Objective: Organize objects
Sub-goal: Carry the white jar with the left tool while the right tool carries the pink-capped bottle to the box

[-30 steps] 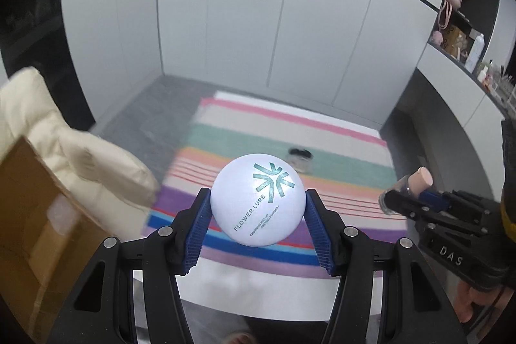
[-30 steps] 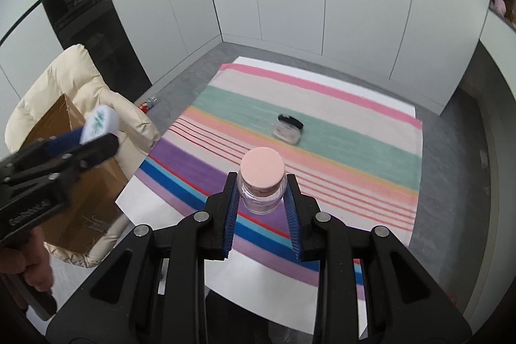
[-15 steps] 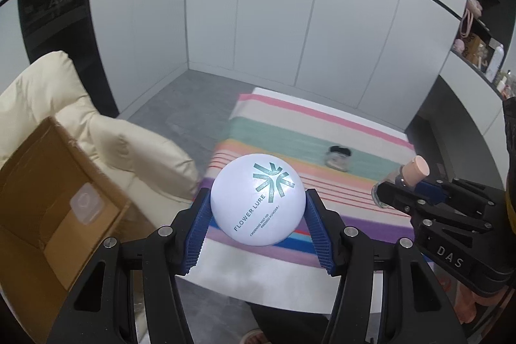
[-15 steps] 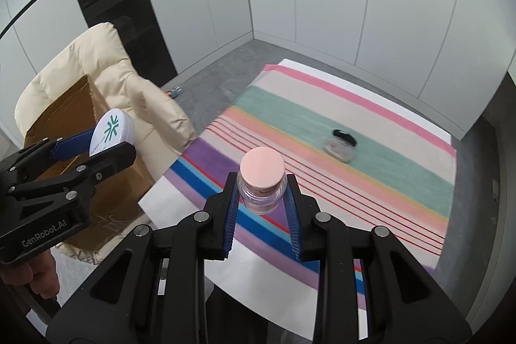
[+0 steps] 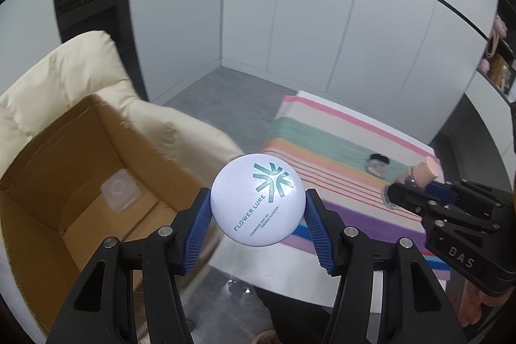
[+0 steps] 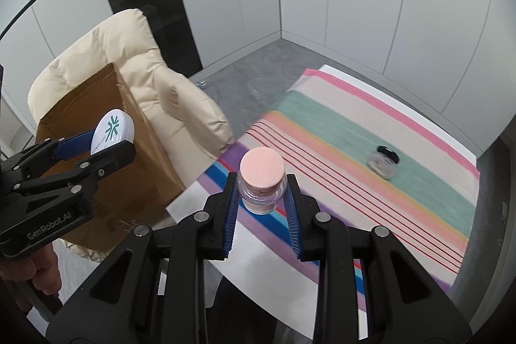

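Gripping a white powder compact (image 5: 258,203), the left gripper (image 5: 258,208) hung beside the cardboard box (image 5: 80,170) — the right gripper (image 6: 262,182) clamped a pink-lidded jar (image 6: 262,179).

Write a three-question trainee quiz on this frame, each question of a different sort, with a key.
1. True or false: the left tool is shut on the white compact.
2. Multiple choice: what does the right tool hold? A) a black-lidded jar B) a pink-lidded jar C) nothing
3. Fill in: the cardboard box sits on a cream ____.

Key
1. True: both blue pads press its sides.
2. B: the black-lidded jar lies on the striped cloth.
3. Armchair; a small clear container already lies in the box.
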`<action>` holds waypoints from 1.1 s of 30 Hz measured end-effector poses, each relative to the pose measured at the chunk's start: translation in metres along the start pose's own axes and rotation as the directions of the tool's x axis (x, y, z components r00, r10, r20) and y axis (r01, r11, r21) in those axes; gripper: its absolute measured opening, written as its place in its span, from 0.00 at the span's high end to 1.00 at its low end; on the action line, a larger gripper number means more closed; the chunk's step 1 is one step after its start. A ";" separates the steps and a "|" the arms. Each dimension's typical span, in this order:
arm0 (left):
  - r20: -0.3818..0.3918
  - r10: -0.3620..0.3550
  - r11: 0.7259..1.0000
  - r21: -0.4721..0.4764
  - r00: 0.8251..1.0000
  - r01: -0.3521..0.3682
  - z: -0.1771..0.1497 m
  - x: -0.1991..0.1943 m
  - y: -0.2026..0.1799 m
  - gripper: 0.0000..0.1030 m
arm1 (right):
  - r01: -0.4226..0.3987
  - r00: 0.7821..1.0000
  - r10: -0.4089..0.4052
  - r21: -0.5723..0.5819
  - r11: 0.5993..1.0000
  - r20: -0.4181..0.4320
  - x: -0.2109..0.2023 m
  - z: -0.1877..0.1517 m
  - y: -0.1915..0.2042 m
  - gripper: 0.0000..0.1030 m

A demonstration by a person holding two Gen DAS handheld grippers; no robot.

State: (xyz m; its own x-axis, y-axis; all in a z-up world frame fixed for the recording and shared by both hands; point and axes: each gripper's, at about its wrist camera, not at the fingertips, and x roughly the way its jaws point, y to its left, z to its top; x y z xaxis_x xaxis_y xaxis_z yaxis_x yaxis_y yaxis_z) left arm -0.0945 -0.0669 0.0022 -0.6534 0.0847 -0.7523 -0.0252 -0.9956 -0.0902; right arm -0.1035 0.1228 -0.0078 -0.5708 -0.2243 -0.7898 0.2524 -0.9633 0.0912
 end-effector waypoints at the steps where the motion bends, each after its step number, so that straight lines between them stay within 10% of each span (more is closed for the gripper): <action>1: -0.004 0.002 1.000 -0.008 1.000 -0.002 0.001 0.000 0.005 0.43 | -0.005 1.000 0.004 -0.008 1.000 -0.002 0.002 0.001 0.004 0.72; 33: -0.001 0.172 0.975 -0.142 0.985 -0.170 -0.033 -0.045 0.137 0.43 | -0.158 0.987 0.158 -0.192 0.969 -0.015 0.032 0.028 0.156 0.72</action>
State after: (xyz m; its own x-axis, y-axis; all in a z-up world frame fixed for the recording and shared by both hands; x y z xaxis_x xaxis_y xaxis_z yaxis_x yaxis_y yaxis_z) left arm -0.0439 -0.2054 0.0019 -0.6476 -0.0876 -0.7569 0.1938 -0.9796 -0.0524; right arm -0.1041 -0.0392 -0.0017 -0.5116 -0.3715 -0.7748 0.4847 -0.8693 0.0968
